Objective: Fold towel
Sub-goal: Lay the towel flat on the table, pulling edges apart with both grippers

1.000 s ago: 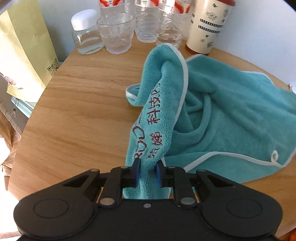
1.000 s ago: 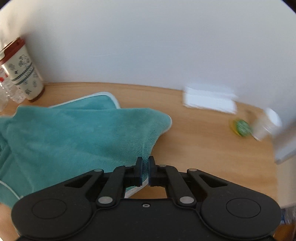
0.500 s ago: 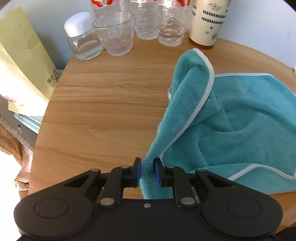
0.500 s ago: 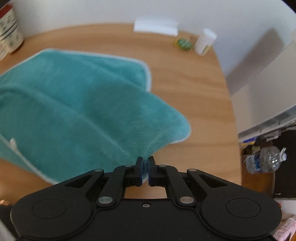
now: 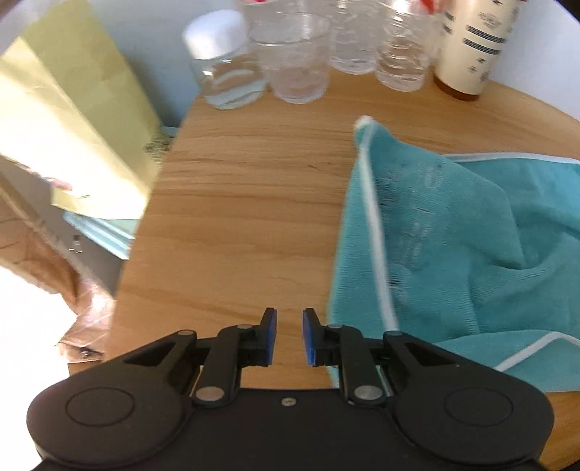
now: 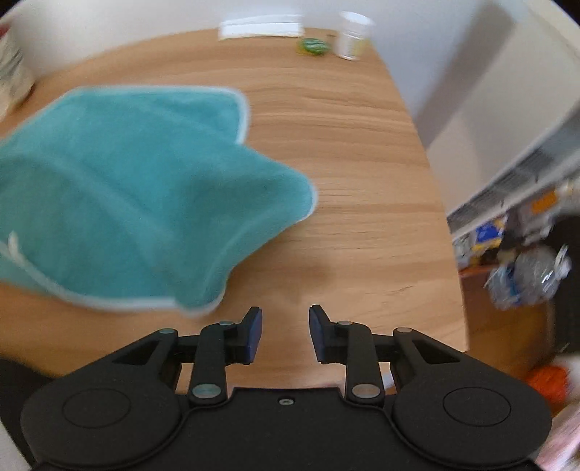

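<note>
Both grippers let go since half a second ago: left gripper [image 5: 289, 335] and right gripper [image 6: 285, 333] now have fingers spread with nothing between them, where each was pinching towel cloth before. Teal towel [image 5: 453, 239] has dropped onto the round wooden table [image 5: 246, 203], rumpled, white-piped edge running toward the left gripper's right finger; whether they touch is hard to tell. In the right wrist view the towel [image 6: 137, 195] lies left of the gripper, apart from it.

Containers behind the towel, at the table's far edge: cream patterned tumbler [image 5: 475, 43], contents hidden; two clear plastic bottles [image 5: 398, 54]; empty-looking drinking glass [image 5: 293, 58]; white-lidded glass jar [image 5: 224, 61], contents unclear.

Bare wood lies left of the towel up to the table's left rim, and right of it to the right rim. Small white bottle [image 6: 351, 34] and green disc [image 6: 312, 46] sit far right of the towel.
</note>
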A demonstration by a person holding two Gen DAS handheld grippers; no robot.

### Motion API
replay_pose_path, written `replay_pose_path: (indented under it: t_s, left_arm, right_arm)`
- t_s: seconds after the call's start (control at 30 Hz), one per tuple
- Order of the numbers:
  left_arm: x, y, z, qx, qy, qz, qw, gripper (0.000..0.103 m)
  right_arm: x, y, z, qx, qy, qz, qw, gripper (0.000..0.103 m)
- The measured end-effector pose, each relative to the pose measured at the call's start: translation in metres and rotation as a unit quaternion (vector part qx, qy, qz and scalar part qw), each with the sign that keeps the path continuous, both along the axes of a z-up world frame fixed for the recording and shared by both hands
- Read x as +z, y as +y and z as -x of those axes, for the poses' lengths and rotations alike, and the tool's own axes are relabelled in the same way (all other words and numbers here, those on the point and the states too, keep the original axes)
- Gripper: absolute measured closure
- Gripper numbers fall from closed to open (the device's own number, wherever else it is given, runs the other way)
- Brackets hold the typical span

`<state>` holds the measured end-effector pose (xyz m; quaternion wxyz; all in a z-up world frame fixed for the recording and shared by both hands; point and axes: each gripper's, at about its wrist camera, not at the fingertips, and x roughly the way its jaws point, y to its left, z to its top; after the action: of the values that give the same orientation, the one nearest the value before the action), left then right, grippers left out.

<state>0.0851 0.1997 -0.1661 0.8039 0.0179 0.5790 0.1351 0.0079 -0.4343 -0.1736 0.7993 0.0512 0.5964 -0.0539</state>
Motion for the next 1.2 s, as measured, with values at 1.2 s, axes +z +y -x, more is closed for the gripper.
replay_pose_path:
  t_s: [1.2]
  left_arm:
    - [-0.036, -0.119, 0.011, -0.172, 0.015, 0.012, 0.9849, 0.092]
  right_arm:
    - [-0.025, 0.023, -0.204, 0.184, -0.023, 0.064, 0.98, 0.103]
